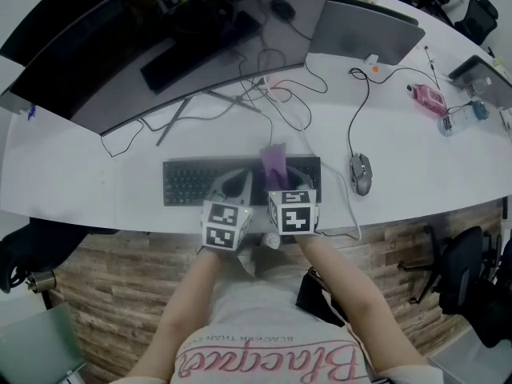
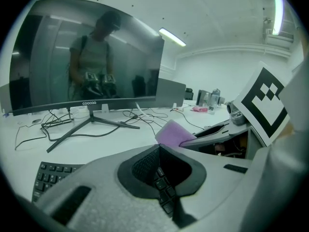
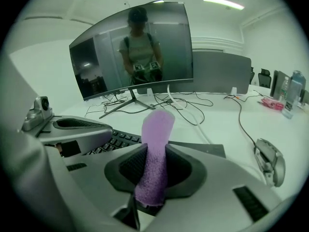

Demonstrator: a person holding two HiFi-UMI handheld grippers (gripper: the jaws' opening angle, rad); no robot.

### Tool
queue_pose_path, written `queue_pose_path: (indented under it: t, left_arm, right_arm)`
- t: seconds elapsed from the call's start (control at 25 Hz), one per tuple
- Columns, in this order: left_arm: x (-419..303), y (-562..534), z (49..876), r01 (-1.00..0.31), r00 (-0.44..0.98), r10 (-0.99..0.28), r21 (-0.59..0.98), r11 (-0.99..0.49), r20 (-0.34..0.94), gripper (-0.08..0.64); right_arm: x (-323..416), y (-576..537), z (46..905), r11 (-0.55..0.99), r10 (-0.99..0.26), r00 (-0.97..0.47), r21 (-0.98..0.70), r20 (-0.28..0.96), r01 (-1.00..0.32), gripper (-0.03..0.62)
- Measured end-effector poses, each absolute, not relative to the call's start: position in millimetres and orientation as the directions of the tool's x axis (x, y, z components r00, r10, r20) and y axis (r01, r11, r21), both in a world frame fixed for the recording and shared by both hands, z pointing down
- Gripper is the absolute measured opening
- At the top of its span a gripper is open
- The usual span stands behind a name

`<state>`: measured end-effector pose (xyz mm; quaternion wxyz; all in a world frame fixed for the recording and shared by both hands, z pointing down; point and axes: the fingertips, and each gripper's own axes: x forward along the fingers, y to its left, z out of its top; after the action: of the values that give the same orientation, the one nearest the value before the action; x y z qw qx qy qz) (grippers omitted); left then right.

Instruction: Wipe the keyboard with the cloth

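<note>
Plainly, the cloth (image 3: pixel 158 124) is pinched between the jaws of the right gripper (image 3: pixel 154 151), a purple strip standing up out of the pads and leaning forward over the keyboard (image 1: pixel 188 184); in the head view it is seen above the right half of the keys. The left gripper (image 2: pixel 158 149) is held just beside it, over the middle of the keyboard, its jaws pressed together on nothing, with only keys visible beneath them. Whether the cloth is actually touching the keys cannot be told. The wiping is judged to be at its start or barely under way. For the stroke to be done well, the right gripper should be tipped down so that the free end of the cloth is laid flat on the keycaps, then drawn along the rows with light pressure, so that keys are brushed rather than pressed. The keyboard could be steadied at its left edge by the empty gripper, since it may slide on the smooth desk (image 1: pixel 80 174). Care is needed near the mouse (image 1: pixel 361 173) at the right end.
</note>
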<state>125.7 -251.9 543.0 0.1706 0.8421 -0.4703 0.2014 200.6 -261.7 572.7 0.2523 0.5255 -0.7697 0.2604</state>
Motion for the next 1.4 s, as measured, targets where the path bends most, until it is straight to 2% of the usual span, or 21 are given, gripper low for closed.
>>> queue_pose_path:
  t: [0.8, 1.4]
  left_arm:
    - [178.6, -248.3, 555.3, -0.823, 0.525, -0.679, 0.101, -0.560, 0.514, 0.005]
    - [180.3, -249.6, 540.1, -0.800, 0.560, -0.670, 0.106, -0.591, 0.487, 0.005]
  right_arm:
    - [296.0, -270.8, 573.9, 0.183, -0.720, -0.187, -0.077, 0.668, -0.980, 0.091]
    - [362.5, -264.5, 561.3, 0.041, -0.752, 0.027, 0.087, 0.658, -0.995, 0.092]
